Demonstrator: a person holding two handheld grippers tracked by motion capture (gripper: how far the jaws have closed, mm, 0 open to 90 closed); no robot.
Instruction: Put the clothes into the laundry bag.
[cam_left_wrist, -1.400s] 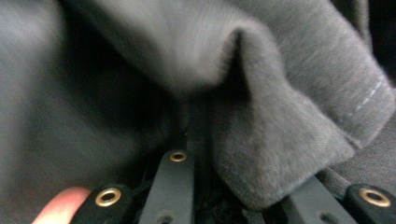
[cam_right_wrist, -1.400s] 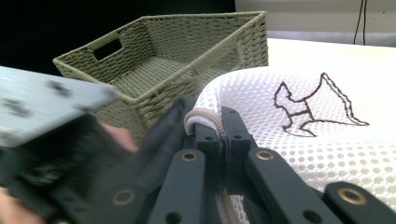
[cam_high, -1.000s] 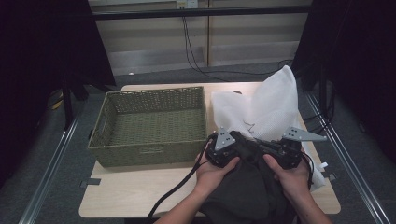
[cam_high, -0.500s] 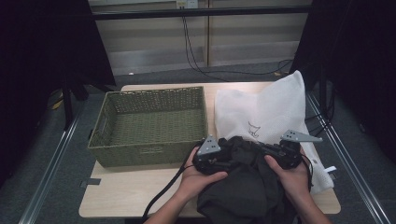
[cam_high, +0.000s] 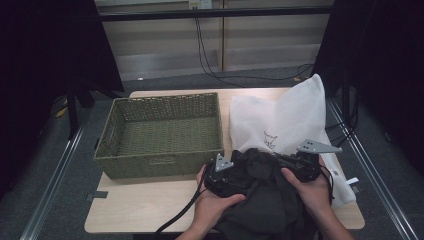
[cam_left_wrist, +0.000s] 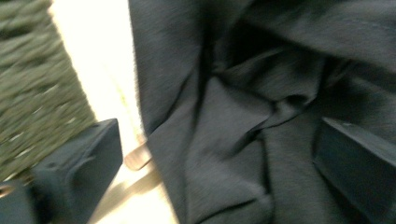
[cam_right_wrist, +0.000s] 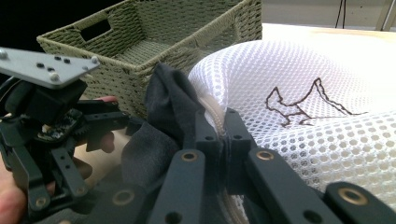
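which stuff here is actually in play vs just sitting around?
In play: dark garment; white mesh bag; left gripper, open around the garment; right gripper, shut on the bag's edge.
Idle: empty wicker basket; table; floor cables.

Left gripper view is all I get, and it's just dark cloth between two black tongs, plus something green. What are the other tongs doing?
Observer: The right tongs are shut on the edge of a white mesh laundry bag, right beside the dark cloth.
Operator: What's the green thing?
Observer: A green wicker basket. It stands left of the bag on the table, with nothing in it.
Operator: Is there a picture on the bag?
Observer: Yes, a small dark outline drawing, a bit like an animal.
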